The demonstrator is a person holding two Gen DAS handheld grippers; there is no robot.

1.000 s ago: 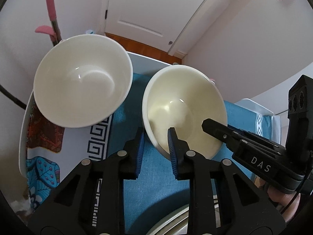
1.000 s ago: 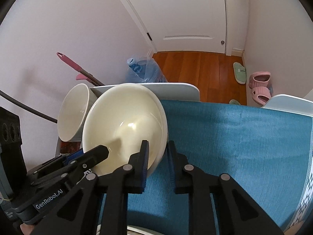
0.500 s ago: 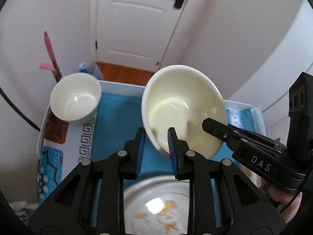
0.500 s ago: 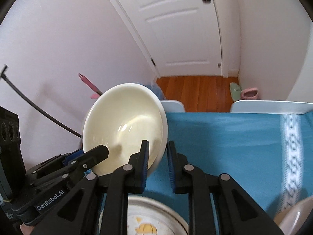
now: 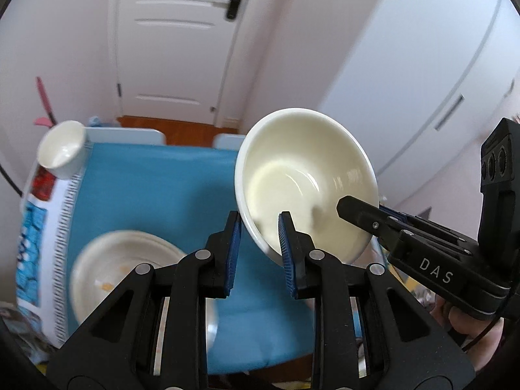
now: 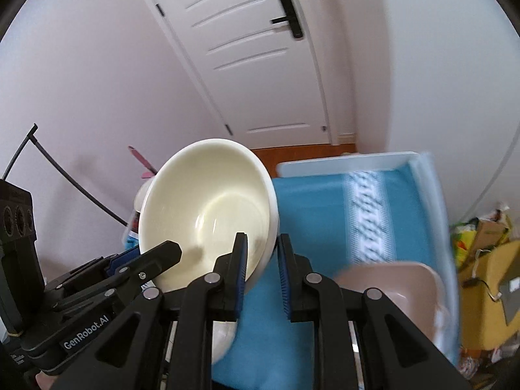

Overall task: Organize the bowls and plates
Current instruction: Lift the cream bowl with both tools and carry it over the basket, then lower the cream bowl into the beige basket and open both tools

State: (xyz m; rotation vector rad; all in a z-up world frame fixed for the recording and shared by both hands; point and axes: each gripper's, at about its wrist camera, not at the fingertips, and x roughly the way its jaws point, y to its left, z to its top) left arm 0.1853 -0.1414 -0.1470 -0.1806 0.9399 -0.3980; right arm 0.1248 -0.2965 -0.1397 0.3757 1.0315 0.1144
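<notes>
From the left wrist view, a small white cup [image 5: 61, 154] sits at ten o'clock on the worktop [image 5: 152, 191], a soiled plate [image 5: 123, 276] at eight o'clock. The cream bowl [image 5: 305, 182] hangs above the worktop, tilted, its mouth facing the cameras; being round, it has no long axis. It looks glazed, rigid, slippery and breakable, so the rim is the place to grip. The left claw [image 5: 258, 253] pinches the near rim; the right claw [image 6: 261, 271] clamps the opposite rim. A pink dish [image 6: 399, 286] lies at four o'clock.
</notes>
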